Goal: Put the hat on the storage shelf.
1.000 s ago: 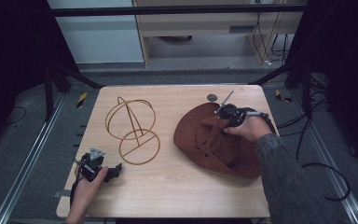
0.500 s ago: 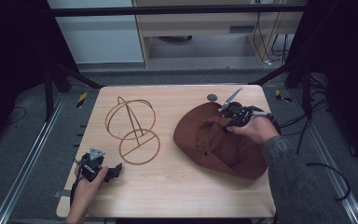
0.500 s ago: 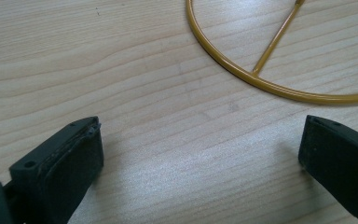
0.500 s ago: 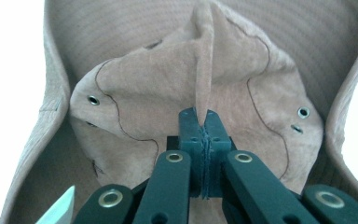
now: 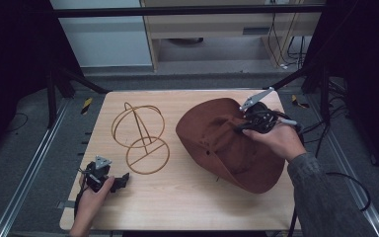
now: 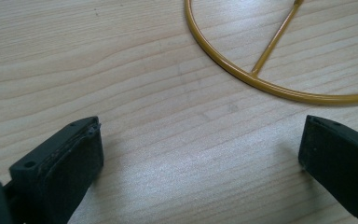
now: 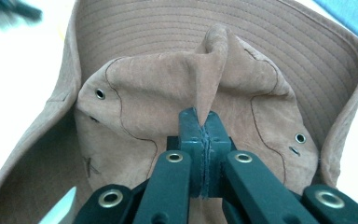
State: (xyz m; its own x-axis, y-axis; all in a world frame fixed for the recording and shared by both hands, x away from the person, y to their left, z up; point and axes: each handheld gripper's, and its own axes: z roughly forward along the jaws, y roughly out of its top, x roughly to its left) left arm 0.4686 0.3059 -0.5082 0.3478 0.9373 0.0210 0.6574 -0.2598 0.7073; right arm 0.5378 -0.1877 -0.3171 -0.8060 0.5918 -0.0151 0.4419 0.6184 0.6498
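Observation:
A brown suede wide-brimmed hat (image 5: 227, 143) lies on the right half of the wooden table (image 5: 177, 197). My right gripper (image 5: 242, 126) is shut on a pinched fold of the hat's crown (image 7: 205, 93), its jaws pressed together on the fabric. The hat's far side is raised off the table. A yellow wire hat stand (image 5: 138, 133) rises left of centre, with its ring base (image 6: 261, 79) lying flat. My left gripper (image 5: 121, 180) rests low at the table's front left, open, its pads (image 6: 70, 163) wide apart over bare wood just short of the ring.
The table's front and right edges lie close to the hat's brim. Dark metal frame bars and cables (image 5: 296, 123) run around the right side. A metal rail (image 5: 24, 182) runs along the floor on the left.
The right gripper has lifted and pulled the hat's crown, so the hat tilted and shifted slightly toward the front right. The left gripper stayed put.

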